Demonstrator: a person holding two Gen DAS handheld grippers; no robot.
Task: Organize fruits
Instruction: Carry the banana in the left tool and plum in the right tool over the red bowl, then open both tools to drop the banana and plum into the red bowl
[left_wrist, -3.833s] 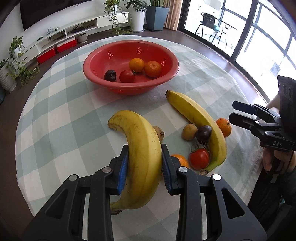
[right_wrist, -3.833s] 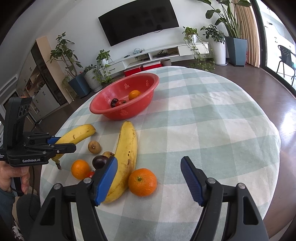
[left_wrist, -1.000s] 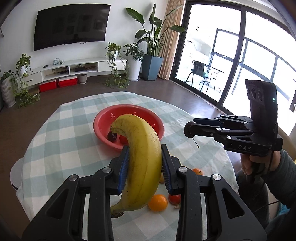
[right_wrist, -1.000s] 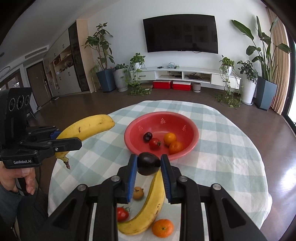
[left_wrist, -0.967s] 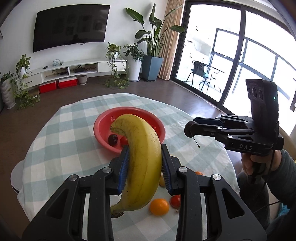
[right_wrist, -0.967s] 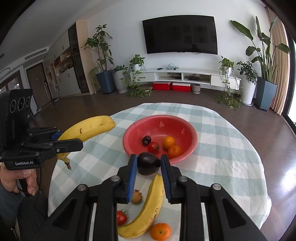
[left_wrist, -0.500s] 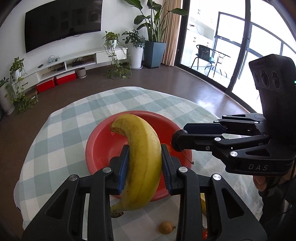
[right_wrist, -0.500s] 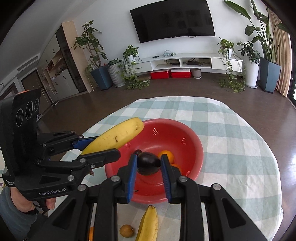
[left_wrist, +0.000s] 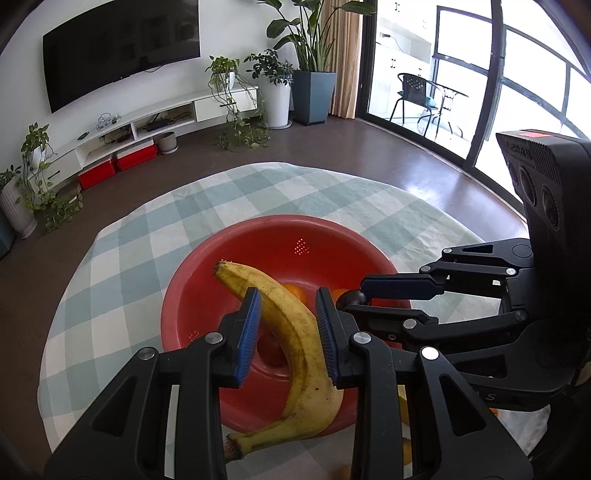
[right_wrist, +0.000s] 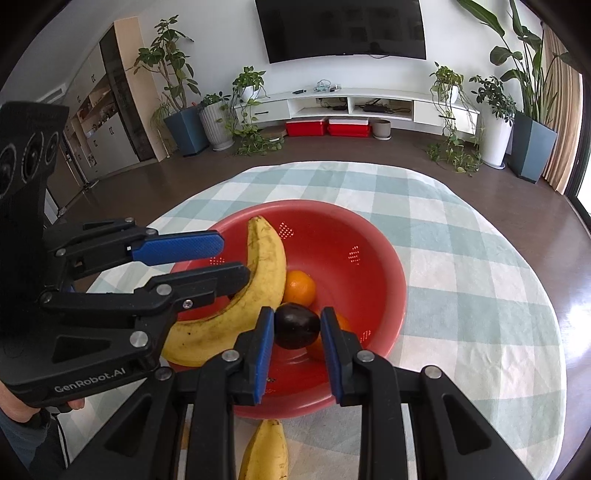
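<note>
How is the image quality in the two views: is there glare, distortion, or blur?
Left wrist view: the windows are overexposed, the frame edges bend strongly, and the banana is sharp. Right wrist view: lighting is even, glare shines on the floor, and the dark fruit is in focus.

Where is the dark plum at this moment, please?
In the right wrist view, the dark plum sits between the right gripper pads, over the red bowl, beside an orange.

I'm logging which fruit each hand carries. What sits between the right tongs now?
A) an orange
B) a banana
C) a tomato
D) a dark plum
D: the right tongs are shut on a dark plum above the red bowl, while the banana sits between the left tongs.
</note>
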